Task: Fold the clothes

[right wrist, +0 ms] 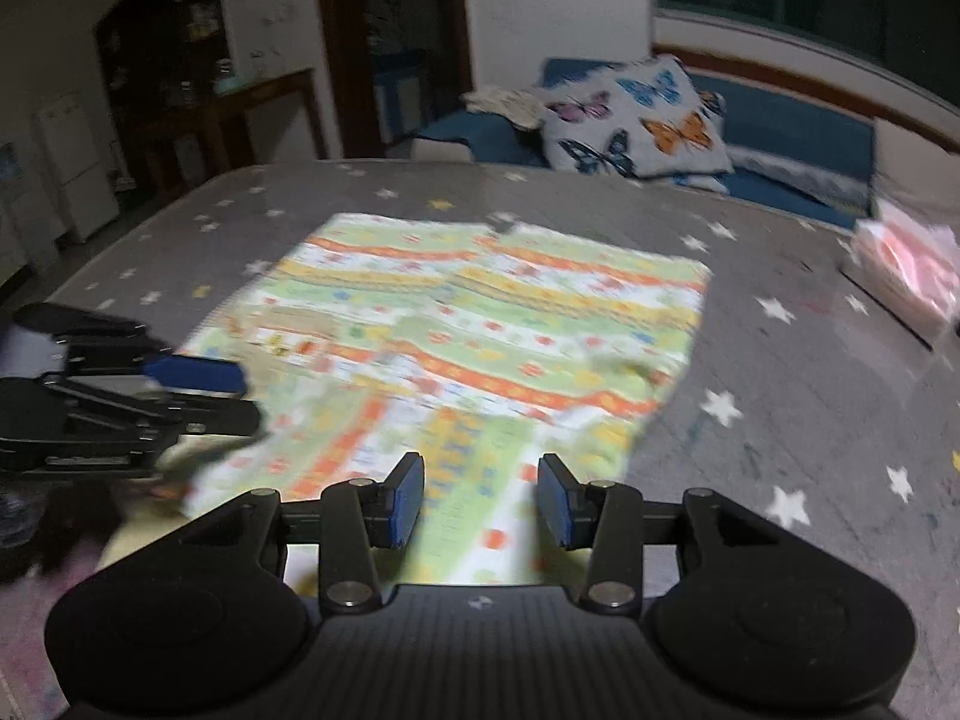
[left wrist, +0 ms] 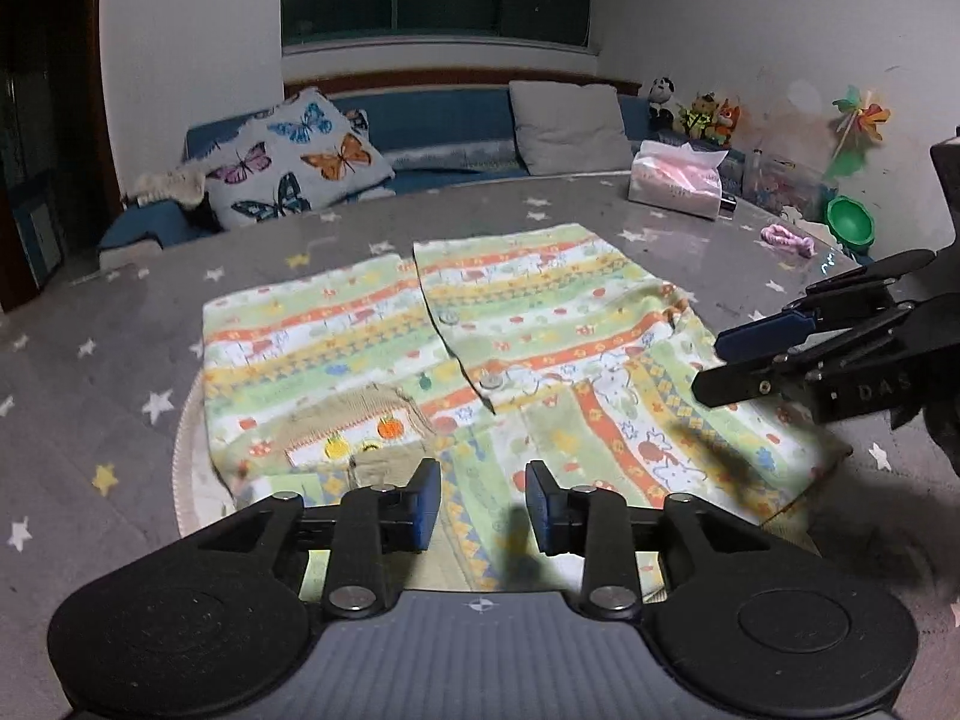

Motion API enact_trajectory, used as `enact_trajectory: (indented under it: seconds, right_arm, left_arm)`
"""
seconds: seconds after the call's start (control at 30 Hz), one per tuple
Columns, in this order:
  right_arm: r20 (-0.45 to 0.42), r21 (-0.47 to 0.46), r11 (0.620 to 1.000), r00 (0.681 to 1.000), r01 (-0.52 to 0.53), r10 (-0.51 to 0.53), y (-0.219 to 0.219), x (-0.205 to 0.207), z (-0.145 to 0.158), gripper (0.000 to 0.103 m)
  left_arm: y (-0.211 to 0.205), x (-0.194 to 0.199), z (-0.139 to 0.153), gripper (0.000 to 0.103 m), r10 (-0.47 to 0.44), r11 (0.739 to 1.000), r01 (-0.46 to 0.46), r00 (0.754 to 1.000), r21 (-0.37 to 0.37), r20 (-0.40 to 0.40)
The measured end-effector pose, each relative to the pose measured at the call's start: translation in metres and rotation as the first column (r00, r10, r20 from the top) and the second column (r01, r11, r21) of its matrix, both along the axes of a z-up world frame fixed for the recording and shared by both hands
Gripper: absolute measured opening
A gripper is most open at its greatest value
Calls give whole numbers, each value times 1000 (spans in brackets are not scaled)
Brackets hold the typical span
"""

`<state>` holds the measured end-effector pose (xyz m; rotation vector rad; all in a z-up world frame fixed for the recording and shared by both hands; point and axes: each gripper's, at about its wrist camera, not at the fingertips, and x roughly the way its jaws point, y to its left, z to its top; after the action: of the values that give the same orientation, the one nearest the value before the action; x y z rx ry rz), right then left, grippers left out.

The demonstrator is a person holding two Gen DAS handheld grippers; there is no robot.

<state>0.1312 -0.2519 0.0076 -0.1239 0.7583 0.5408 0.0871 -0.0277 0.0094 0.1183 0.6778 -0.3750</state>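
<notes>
A grey star-printed table (left wrist: 120, 324) carries the striped garment (left wrist: 372, 348), spread flat at its middle with the buttoned front up and both sleeves folded inward. On the garment's near edge, the left gripper (left wrist: 483, 504) hovers with fingers apart, nothing between them. The right gripper (right wrist: 480, 501) hangs over the garment's near right sleeve, likewise spread and empty.

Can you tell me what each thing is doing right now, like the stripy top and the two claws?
Stripy top: spread flat on the table, front buttoned, one sleeve folded across it.
Left claw: open, holding nothing, over the top's near edge.
Right claw: open, holding nothing, over the near edge too.
Tissue pack: lying at the table's far side.
Table: covered by a starry cloth.
</notes>
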Motion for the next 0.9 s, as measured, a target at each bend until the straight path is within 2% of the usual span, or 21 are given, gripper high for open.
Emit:
enact_trajectory:
  seconds: [0.17,0.43,0.57,0.7,0.83,0.9]
  right_arm:
    - [-1,33,998,999,-54,54,29,2,-2,42]
    - [-1,-1,996,996,-84,84,44,-4,-10,42]
    - [8,-41,993,994,-110,110,40,-21,-6,43]
    - [19,-67,990,991,-128,129,38,-36,-8,43]
    - [31,-79,987,989,-140,142,34,-49,-7,44]
    - [39,-74,988,989,-137,140,29,-53,-2,51]
  left_arm:
    - [-1,-13,3,35,-29,999,28,999,39,14]
    - [9,-56,11,49,-116,984,105,991,145,71]
    - [10,-84,10,58,-192,963,170,977,207,93]
    - [-2,-105,-1,65,-282,926,237,952,294,118]
    - [-18,-112,-11,66,-330,902,270,934,337,135]
    - [-25,-111,-13,66,-347,899,282,926,334,150]
